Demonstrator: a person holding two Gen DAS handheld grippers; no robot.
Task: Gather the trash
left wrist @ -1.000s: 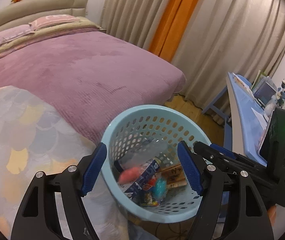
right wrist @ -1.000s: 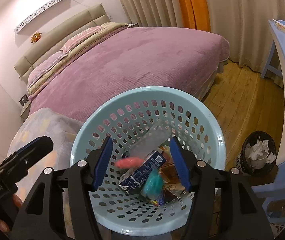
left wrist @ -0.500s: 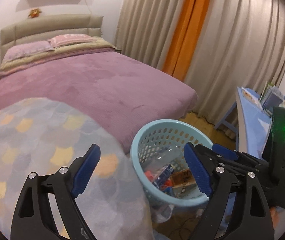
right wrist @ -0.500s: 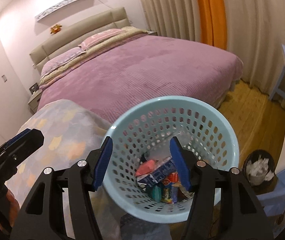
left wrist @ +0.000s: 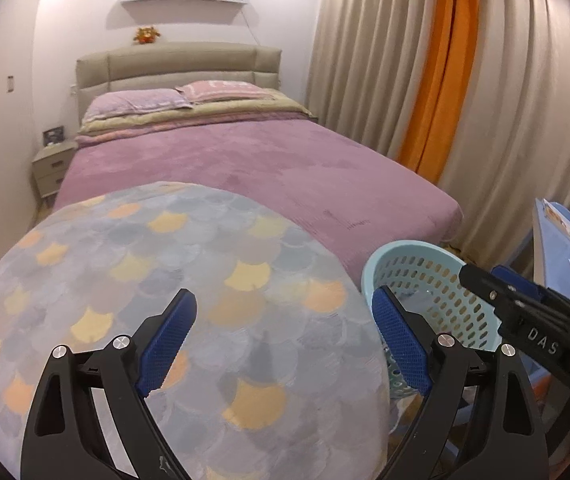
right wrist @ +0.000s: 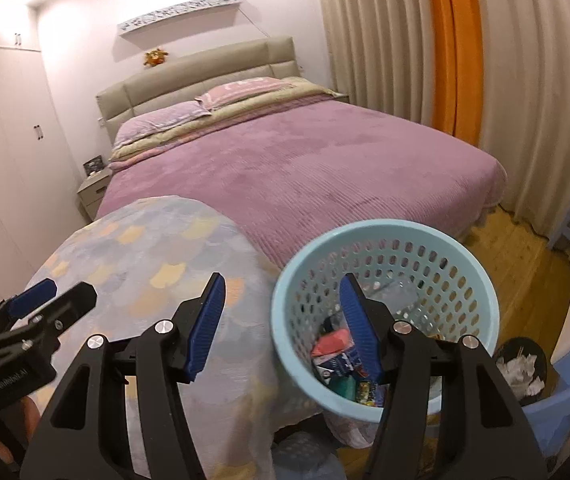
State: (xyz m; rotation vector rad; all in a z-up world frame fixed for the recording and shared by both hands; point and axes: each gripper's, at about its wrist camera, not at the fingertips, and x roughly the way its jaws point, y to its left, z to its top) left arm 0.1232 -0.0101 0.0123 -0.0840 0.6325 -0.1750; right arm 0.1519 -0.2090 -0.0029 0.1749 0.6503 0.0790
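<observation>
A: Now, left wrist view: left gripper (left wrist: 285, 340) spread, empty, over the scale-patterned blanket (left wrist: 173, 280); blue basket (left wrist: 425, 280) off right, where a second ago it sat between the fingers.

B: Right wrist view: right gripper (right wrist: 281, 324) apart, empty; trash (right wrist: 341, 356) lies inside the basket (right wrist: 381, 236). Risk: a finger clipping the rim, tipping it.

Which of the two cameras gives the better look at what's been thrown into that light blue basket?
The right wrist view. It looks down into the blue basket, showing the wrappers and cartons at the bottom. The left wrist view catches only the basket's rim and perforated wall, partly behind gripper parts; its contents stay hidden.
</observation>
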